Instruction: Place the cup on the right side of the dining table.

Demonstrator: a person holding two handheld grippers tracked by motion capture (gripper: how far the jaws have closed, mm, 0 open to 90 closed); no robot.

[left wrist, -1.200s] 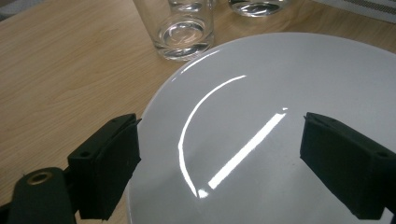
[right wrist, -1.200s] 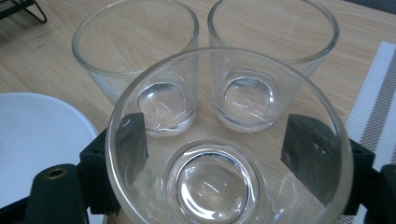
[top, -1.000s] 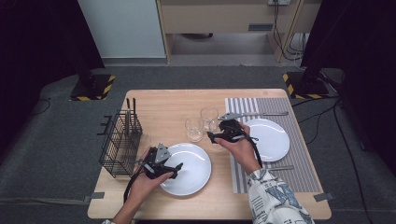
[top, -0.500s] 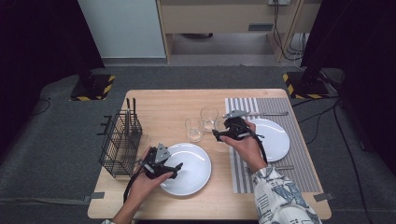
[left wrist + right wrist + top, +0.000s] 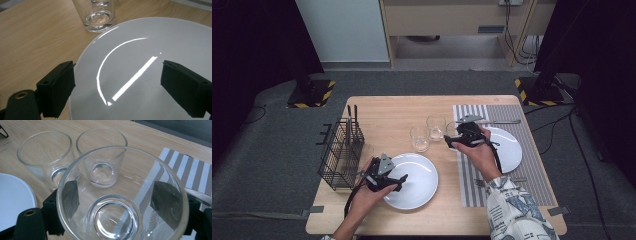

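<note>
Glass tumbler (image 5: 120, 202) sits clamped between the right gripper's (image 5: 121, 202) jaws, beside two other glasses (image 5: 100, 157). Left gripper (image 5: 122, 87) hovers spread wide over the white plate (image 5: 155, 45), grasping nothing.

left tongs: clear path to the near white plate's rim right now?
Probably yes. The left tongs stand open over the near plate, one jaw outside its left rim, the other above its face, with nothing lying on it. The closest glass stands beyond the far rim, out of the way.
</note>
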